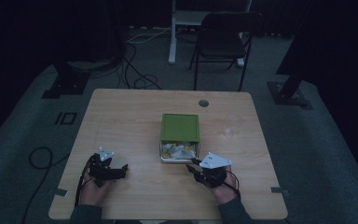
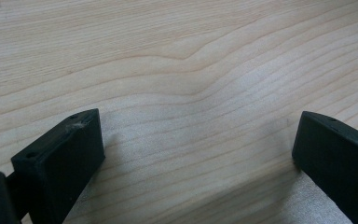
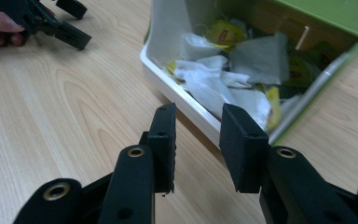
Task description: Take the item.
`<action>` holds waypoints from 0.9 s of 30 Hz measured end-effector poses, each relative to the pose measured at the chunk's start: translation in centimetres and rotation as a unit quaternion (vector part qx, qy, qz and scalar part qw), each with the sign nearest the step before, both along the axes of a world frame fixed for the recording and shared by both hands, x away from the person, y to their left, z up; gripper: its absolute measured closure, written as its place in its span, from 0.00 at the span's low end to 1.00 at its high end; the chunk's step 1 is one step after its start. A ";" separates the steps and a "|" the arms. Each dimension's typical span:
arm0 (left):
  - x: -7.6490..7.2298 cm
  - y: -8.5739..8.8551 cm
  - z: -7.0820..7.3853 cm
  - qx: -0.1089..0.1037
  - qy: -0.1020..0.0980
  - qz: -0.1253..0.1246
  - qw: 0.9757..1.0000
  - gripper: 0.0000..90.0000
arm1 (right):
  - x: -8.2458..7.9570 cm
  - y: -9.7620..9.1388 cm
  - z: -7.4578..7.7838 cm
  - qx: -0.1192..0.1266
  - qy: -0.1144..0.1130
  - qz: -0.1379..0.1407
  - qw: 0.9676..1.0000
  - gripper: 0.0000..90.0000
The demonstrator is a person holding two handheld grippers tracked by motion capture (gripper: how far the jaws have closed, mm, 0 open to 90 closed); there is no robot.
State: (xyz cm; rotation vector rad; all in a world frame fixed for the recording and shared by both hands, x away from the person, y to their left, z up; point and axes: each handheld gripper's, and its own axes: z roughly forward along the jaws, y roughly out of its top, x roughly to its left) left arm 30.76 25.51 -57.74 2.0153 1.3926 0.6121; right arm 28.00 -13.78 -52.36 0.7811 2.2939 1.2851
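Note:
A white box (image 1: 164, 150) with a green lid (image 1: 180, 127) slid partly back sits at the middle of the table. Its near end shows several white and yellow tea bags (image 1: 179, 150). My right gripper (image 1: 193, 166) is just in front of the box's near right corner. In the right gripper view the jaws of my right gripper (image 3: 199, 114) stand partly apart with nothing between them, just short of the box's white rim (image 3: 161, 67) and the tea bags (image 3: 205, 79). My left gripper (image 1: 122, 171) rests at the front left, and its jaws (image 2: 196, 140) are wide open over bare wood.
A clear glass (image 1: 231, 125) stands to the right of the box. A round cable hole (image 1: 203, 103) lies near the table's far edge. A dark chair (image 1: 221, 39) and cables are on the floor beyond. My left gripper (image 3: 70, 28) and a hand show in the right gripper view.

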 end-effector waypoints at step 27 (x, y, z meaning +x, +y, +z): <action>0.0 0.0 0.0 0.000 0.000 0.000 1.000 0.03 | 2.4 4.0 -0.7 -0.025 0.009 0.026 0.999 0.65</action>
